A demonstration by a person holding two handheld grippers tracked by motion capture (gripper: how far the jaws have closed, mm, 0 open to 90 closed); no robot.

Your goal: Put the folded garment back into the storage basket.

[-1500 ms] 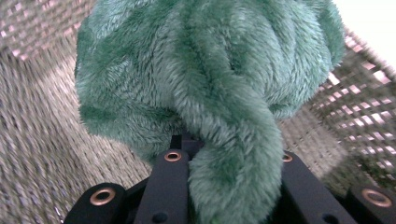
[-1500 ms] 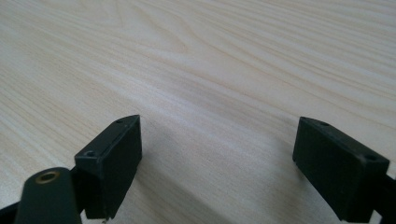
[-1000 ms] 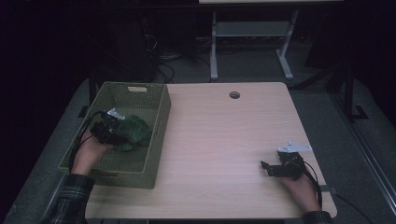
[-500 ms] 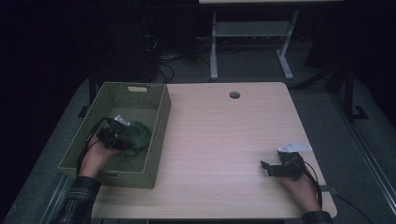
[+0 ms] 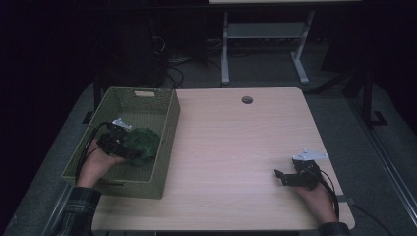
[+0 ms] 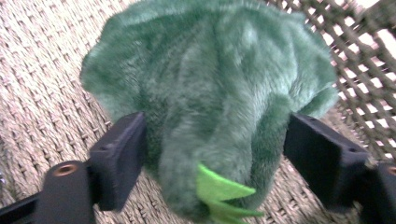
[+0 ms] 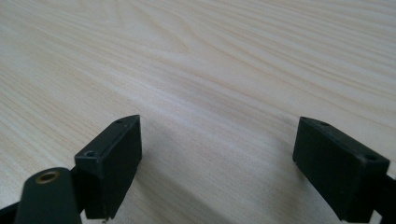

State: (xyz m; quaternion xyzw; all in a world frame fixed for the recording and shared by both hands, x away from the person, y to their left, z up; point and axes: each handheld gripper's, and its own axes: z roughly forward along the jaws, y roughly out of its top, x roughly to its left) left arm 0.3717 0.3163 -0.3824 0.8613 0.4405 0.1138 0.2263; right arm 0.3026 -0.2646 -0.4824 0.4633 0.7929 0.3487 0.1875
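Left gripper view: 1 green plush toy [image 6: 210, 107], leafy in form, with a bright green felt tab at its near end, lower centre of frame. It sits between the 2 black jaws of the left tongs [image 6: 212, 154], which press into its pile on both sides; tongs clenched on the toy. Woven basket [image 6: 42, 79] floor behind, mesh wall at upper right.

High view: toy [image 5: 141, 146] inside the green basket [image 5: 167, 147], left of frame, close to the right-hand wall. Left tongs [image 5: 129, 147] enter from the lower left, held in the left hand [image 5: 98, 164].

Handling, by judgement: light, soft, squashy; not fragile, not slippery. The pile gives under pressure, so a grip across the bulk of the body, as now, is better than 1 on a thin leaf edge or the felt tab.

Right gripper view: right tongs [image 7: 217, 154] released, jaws wide apart over bare wooden worktop [image 7: 224, 65], holding nothing. In the high view they rest at lower right [image 5: 285, 177], well apart from the basket.
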